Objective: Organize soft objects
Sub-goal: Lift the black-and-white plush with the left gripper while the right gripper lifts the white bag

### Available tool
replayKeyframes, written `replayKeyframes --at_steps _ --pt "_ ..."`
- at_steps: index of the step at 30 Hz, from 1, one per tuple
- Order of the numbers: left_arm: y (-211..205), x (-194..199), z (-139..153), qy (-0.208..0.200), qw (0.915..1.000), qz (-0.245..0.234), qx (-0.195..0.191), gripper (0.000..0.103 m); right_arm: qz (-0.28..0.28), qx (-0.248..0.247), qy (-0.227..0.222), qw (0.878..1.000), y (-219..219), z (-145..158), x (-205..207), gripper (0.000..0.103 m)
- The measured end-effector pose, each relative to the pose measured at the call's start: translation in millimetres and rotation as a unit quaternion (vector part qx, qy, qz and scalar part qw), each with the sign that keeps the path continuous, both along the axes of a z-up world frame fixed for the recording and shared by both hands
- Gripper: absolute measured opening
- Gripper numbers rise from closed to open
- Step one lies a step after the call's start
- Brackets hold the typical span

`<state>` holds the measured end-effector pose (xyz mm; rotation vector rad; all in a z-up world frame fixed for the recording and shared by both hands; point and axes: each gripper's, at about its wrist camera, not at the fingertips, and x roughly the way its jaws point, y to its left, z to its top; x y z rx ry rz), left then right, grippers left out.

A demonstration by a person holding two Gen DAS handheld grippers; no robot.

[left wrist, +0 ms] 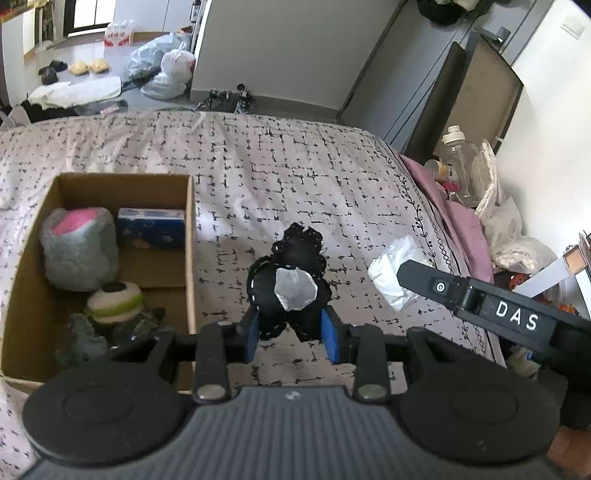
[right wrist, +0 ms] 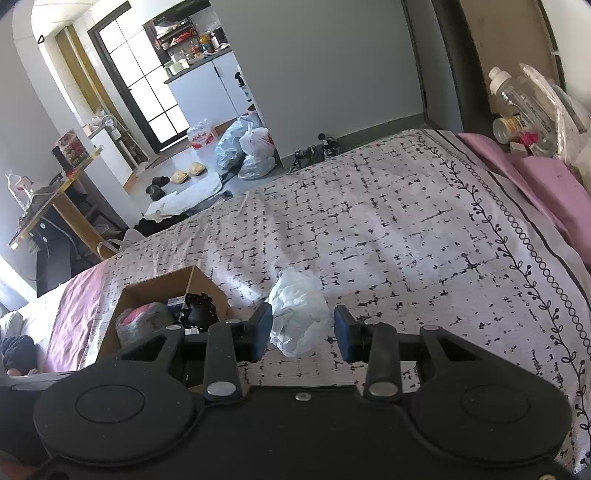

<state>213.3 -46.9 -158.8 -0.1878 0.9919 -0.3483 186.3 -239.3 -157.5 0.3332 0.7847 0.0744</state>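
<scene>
- Between the left gripper point(left wrist: 290, 334)'s matt blue pads, the black soft toy point(left wrist: 291, 288) is showing knitted cloth with a satiny grey patch.
- Between the right gripper point(right wrist: 303, 334)'s fingers, the white bag point(right wrist: 300, 317) is looking like thin, crinkled plastic.
- Left of the fingers, the cardboard box point(left wrist: 190, 236) is showing plain matt brown.

"DAS" in white raised letters on the black body of the right tongs point(left wrist: 517, 320), seen from the left wrist view. Red print on the white bag point(left wrist: 119, 35) on the floor: not legible. No other text readable.
</scene>
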Motion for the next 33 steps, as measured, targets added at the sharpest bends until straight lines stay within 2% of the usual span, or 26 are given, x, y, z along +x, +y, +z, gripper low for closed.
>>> replayKeyframes --at_steps 8,16,27,33 --pt "23.9 -0.4 8.1 -0.015 0.9998 -0.003 0.009 0.034 0.011 -0.001 -0.005 1.0 16.0 2.5 -2.4 0.036" --pt "52.5 3.1 10.2 -0.019 0.9995 0.021 0.015 0.034 0.023 0.004 -0.01 1.0 36.6 3.4 -1.5 0.036" --pt "87.4 15.6 -9.9 0.002 0.9982 0.058 0.016 0.034 0.055 -0.016 -0.008 0.998 75.8 -1.2 2.4 0.036" --pt "94.7 27.2 -20.5 0.015 0.9973 0.072 0.0 0.034 0.06 -0.032 -0.012 0.998 93.4 0.2 7.0 0.036"
